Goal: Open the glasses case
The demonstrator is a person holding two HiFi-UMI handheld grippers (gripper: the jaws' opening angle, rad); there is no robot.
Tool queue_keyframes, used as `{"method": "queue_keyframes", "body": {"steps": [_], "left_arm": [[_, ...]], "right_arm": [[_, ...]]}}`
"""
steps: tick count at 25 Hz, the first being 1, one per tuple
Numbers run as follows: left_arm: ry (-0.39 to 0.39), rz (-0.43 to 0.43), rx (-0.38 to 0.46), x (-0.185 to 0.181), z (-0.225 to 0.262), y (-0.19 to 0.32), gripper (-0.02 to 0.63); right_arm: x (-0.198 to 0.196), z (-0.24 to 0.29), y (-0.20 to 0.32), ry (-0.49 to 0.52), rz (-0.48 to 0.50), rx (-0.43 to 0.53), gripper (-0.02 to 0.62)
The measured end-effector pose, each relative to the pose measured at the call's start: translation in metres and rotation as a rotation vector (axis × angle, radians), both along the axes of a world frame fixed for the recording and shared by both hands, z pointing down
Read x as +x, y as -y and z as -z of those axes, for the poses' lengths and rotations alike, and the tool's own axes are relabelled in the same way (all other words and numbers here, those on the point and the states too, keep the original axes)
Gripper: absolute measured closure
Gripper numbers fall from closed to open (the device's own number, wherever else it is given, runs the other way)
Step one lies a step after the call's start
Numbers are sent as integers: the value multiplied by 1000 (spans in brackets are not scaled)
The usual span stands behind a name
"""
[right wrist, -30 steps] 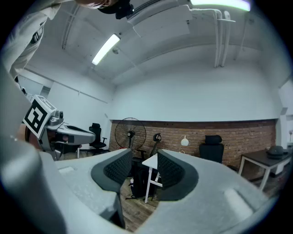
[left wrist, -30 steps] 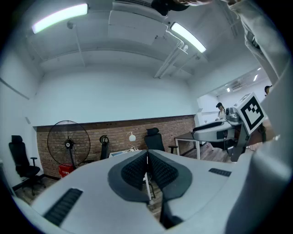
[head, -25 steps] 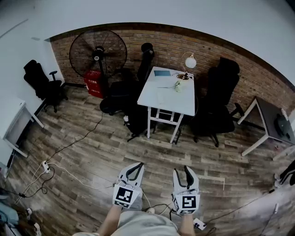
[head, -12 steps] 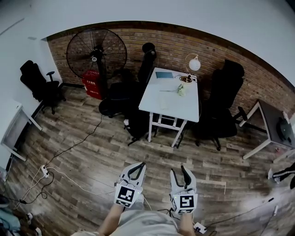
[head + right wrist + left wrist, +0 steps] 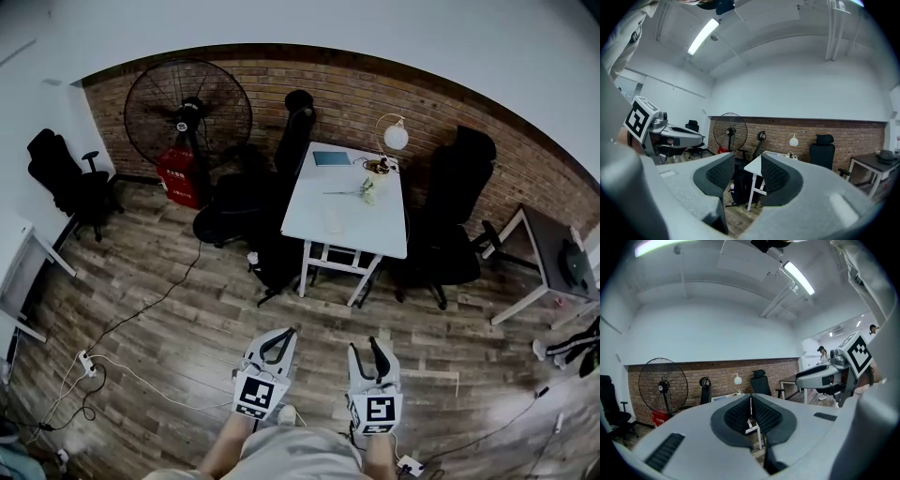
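The left gripper (image 5: pixel 281 335) and right gripper (image 5: pixel 366 344) hover side by side over the wooden floor (image 5: pixel 169 328) at 6 o'clock in the head view, pointing toward 12. The left fingers (image 5: pixel 736 416) are pressed together on nothing. The right fingers (image 5: pixel 776 176) stand narrowly apart, holding nothing. At 12 o'clock, well apart from both, stands the white surface (image 5: pixel 323 202), with a lamp (image 5: pixel 395 137) and small items at its far end. The items are too small to tell which is the glasses case.
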State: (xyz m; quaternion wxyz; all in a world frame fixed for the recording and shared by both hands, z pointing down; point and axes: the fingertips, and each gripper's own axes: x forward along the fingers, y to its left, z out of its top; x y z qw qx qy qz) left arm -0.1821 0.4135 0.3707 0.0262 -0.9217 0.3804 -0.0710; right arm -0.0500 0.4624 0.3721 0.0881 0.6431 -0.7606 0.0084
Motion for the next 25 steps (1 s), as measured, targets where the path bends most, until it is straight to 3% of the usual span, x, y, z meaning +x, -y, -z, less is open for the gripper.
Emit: {"method": "queue_keyframes", "body": {"steps": [15,25], "left_arm": [[-30,6,-32,-22,-11,35,598],[-18,11,-23,-17,-11,60,598]], "right_arm": [[-23,-5,38,-31,14,-23,417],[-18,-7,62,-23,11,-19,417]]}}
